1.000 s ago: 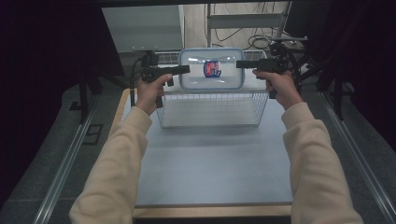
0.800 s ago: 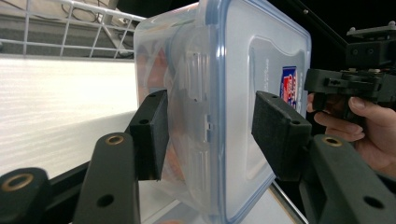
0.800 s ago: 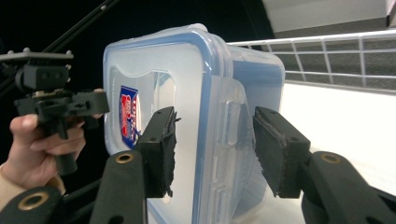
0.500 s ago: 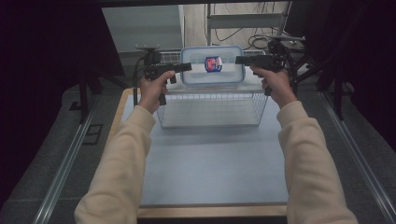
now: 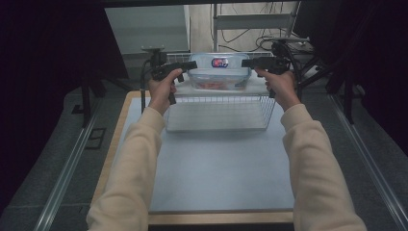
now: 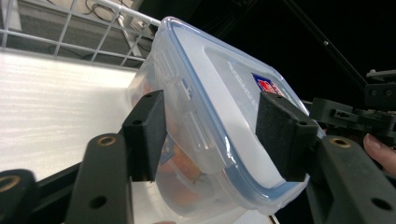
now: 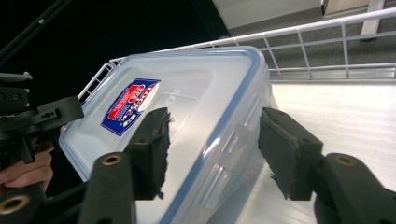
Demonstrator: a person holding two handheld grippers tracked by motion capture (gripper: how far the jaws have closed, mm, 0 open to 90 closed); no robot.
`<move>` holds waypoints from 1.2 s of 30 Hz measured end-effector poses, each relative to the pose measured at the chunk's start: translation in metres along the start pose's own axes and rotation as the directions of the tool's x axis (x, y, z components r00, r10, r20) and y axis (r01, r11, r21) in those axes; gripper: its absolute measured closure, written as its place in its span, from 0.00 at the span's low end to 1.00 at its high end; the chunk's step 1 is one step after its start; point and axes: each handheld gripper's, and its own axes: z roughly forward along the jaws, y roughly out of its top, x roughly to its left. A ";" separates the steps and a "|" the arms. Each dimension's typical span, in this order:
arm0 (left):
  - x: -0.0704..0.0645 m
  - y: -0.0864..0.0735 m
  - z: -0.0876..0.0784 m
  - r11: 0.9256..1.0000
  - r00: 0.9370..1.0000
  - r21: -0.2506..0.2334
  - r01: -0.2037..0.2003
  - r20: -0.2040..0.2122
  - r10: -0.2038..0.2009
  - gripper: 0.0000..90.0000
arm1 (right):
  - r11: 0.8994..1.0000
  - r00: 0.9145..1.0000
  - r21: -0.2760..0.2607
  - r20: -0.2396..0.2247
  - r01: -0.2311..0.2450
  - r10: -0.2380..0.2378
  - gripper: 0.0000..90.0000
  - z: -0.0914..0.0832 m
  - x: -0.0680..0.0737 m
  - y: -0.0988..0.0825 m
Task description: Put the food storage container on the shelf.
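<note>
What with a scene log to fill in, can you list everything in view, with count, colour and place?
container: one, clear with a blue-rimmed lid, orange-red contents; at the far end of the basket, between both tools
label: one, red and blue; on the container's lid
basket: one, white wire; far end of the table
table: one, pale grey top, wooden edge; centre
cables: several, dark; on the floor behind the table
sleeves: two, cream; from the bottom edge
left tool: one, black; jaws just opening around the container's left end
right tool: one, black; jaws just opening around its right end
</note>
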 end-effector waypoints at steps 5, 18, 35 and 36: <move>-0.001 0.000 -0.008 0.999 1.000 -0.021 -0.028 0.003 0.028 0.42 | 0.999 1.000 -0.053 -0.018 0.007 -0.008 0.43 -0.008 -0.002 -0.002; -0.016 -0.027 -0.049 0.984 0.985 -0.020 -0.175 -0.020 0.174 0.40 | 0.984 0.981 -0.115 -0.126 0.134 -0.148 0.40 -0.044 0.010 -0.038; -0.031 -0.129 -0.085 0.949 0.951 0.058 -0.309 -0.009 0.310 0.38 | 0.962 0.941 -0.074 -0.201 0.264 -0.274 0.38 -0.073 0.011 -0.127; -0.032 -0.136 -0.086 0.944 0.947 0.072 -0.321 -0.002 0.322 0.38 | 0.962 0.940 -0.058 -0.204 0.266 -0.272 0.38 -0.074 0.010 -0.134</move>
